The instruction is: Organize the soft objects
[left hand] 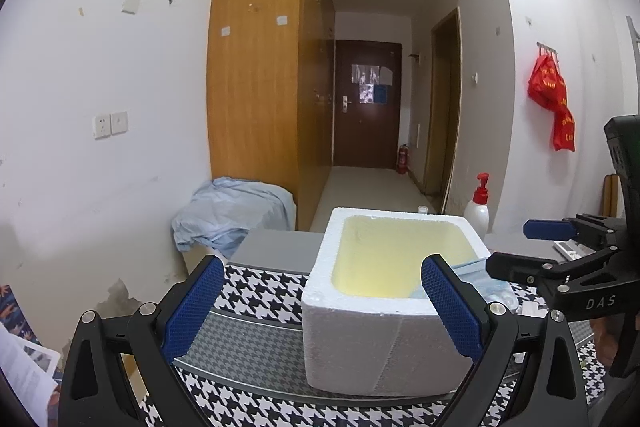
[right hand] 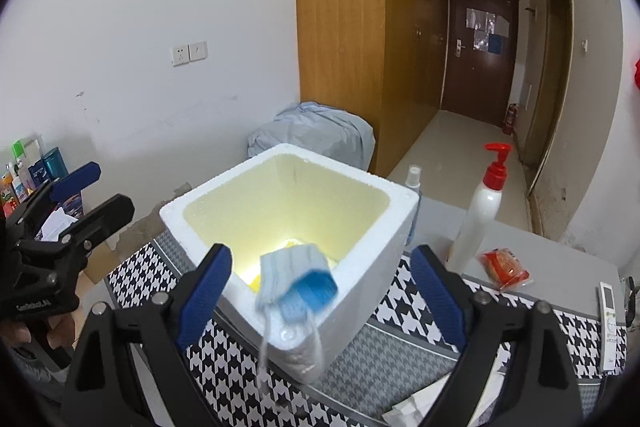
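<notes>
A white foam box [left hand: 360,339] with a yellowish inside stands on the houndstooth cloth [left hand: 256,307]. It also shows in the right wrist view [right hand: 360,211]. A light blue face mask [right hand: 296,283] is blurred over the box's near corner, its ear loops hanging; part of it shows in the left wrist view [left hand: 476,277]. My right gripper [right hand: 320,291] is open around the mask, fingers apart from it. My left gripper [left hand: 324,307] is open and empty in front of the box. Something yellow lies in the box bottom.
A white pump bottle [right hand: 480,211] with a red top stands right of the box. A red packet [right hand: 504,267], a white remote [right hand: 610,323] and a small spray bottle [right hand: 414,179] lie on the table. A cloth-covered bin [left hand: 232,215] stands by the wardrobe.
</notes>
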Demonstrator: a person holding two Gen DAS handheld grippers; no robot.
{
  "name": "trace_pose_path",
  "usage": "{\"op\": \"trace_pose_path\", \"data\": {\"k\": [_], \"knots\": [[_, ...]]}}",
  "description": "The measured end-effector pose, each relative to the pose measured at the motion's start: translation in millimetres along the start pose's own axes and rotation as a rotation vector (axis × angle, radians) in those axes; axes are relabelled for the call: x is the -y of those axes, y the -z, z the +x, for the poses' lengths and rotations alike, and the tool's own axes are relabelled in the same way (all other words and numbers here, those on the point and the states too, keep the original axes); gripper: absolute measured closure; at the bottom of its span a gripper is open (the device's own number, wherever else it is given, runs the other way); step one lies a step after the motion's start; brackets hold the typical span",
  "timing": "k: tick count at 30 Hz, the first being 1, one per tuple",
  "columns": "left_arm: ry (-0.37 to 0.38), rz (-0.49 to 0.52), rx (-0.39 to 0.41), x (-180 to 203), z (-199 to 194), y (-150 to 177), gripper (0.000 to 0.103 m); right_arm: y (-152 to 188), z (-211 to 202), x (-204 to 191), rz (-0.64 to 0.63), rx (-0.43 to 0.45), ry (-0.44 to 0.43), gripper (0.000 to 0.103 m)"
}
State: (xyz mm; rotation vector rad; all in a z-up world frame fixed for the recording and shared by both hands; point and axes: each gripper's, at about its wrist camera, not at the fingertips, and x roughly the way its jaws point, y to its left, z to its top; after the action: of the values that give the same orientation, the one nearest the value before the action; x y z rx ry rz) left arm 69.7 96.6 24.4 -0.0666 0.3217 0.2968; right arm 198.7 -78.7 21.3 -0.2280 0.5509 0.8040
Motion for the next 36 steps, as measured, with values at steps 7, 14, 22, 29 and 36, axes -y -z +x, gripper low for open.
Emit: {"op": "trace_pose_path", "data": {"k": [7, 14, 22, 29, 36], "knots": [[0.005, 0.002, 0.000, 3, -2, -1, 0.004, 1, -13, 3, 0.011, 0.039, 0.000, 0.010], [0.020, 0.014, -0.003, 12, -6, 0, 0.004, 10, -31, 8, 0.018, 0.076, 0.020, 0.010], [0.060, 0.043, 0.010, 31, -16, 0, 0.004, 20, -55, 18, 0.029, 0.117, 0.058, 0.006], [0.092, 0.062, 0.019, 46, -21, -3, 0.004, 30, -75, 28, 0.039, 0.154, 0.090, 0.001], [0.133, 0.079, 0.037, 62, -29, -5, 0.003, 37, -93, 41, 0.076, 0.187, 0.119, 0.001]]}}
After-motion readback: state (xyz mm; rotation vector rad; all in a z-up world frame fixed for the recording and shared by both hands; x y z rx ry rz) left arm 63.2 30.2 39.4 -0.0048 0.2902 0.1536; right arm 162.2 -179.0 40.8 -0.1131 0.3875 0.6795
